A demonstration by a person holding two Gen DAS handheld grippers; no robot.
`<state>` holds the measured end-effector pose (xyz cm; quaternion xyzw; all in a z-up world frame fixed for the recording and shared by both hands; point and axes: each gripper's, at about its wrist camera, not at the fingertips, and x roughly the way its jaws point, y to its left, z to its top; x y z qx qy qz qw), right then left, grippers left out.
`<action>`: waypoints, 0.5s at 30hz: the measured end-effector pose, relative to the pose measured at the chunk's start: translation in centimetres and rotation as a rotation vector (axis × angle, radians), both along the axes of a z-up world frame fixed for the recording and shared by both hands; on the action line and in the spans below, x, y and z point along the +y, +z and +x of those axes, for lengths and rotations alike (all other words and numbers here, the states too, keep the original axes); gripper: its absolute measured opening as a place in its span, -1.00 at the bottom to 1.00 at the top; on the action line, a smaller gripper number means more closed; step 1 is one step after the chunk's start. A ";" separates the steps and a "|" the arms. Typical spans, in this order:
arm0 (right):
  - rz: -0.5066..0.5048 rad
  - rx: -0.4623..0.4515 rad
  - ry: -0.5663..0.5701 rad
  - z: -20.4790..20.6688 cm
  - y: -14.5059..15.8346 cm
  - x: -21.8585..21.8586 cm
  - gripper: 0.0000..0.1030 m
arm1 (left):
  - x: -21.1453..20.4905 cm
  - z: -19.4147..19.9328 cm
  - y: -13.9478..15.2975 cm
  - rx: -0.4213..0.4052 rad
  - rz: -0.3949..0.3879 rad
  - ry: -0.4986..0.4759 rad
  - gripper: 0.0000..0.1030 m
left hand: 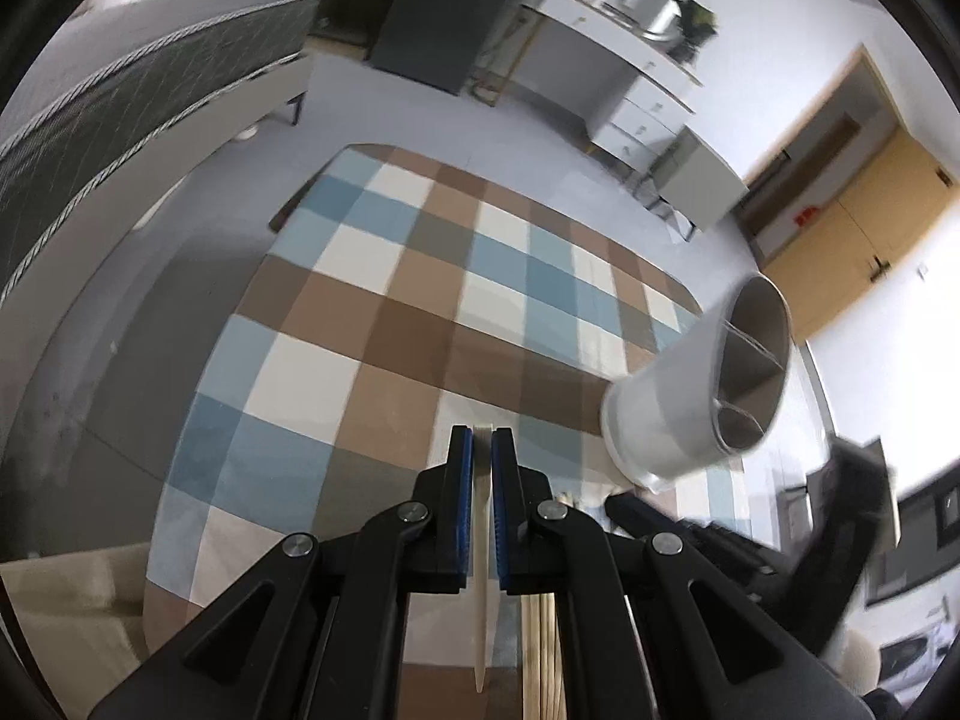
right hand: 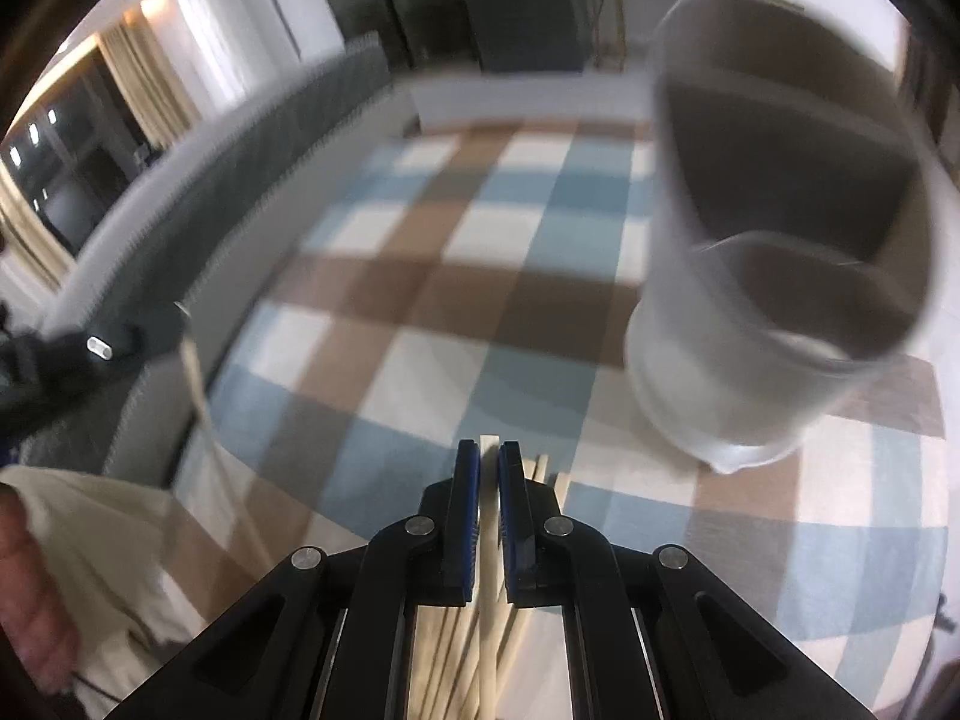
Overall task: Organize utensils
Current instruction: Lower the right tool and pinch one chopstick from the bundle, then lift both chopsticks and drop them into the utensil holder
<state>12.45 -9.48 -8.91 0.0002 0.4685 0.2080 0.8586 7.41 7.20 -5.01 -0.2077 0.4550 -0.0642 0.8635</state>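
Observation:
My left gripper (left hand: 482, 438) is shut on one pale chopstick (left hand: 480, 600), which runs back between the blue pads. A bundle of wooden chopsticks (left hand: 543, 648) lies just under it. The white divided utensil holder (left hand: 678, 408) stands on the checked tablecloth (left hand: 372, 324), ahead and to the right. In the right wrist view my right gripper (right hand: 489, 453) is shut on another pale chopstick (right hand: 490, 546) above several loose chopsticks (right hand: 444, 648). The holder (right hand: 720, 348) stands close ahead on the right, its compartments empty as far as they show. The left gripper (right hand: 66, 360) with its chopstick (right hand: 198, 384) is at the far left.
A grey mattress edge (left hand: 120, 90) runs along the left beyond the table. A white cabinet (left hand: 636, 102) and a wooden door (left hand: 852, 222) stand at the back. The right gripper's black body (left hand: 840, 516) is blurred at lower right. A hand (right hand: 24, 594) and a beige sleeve (right hand: 108, 540) show at the left.

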 end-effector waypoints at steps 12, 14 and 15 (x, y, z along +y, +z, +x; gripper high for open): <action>0.189 -0.299 -0.110 -5.4 6.2 -4.8 -0.89 | -6.0 -2.0 3.5 -0.047 0.120 -0.204 -0.97; 0.211 -0.330 -0.121 -5.7 6.8 -5.1 -0.89 | -6.6 -2.3 4.4 -0.067 0.138 -0.224 -0.97; 0.220 -0.346 -0.126 -5.9 7.1 -5.5 -0.89 | -6.9 -2.4 4.9 -0.075 0.145 -0.233 -0.97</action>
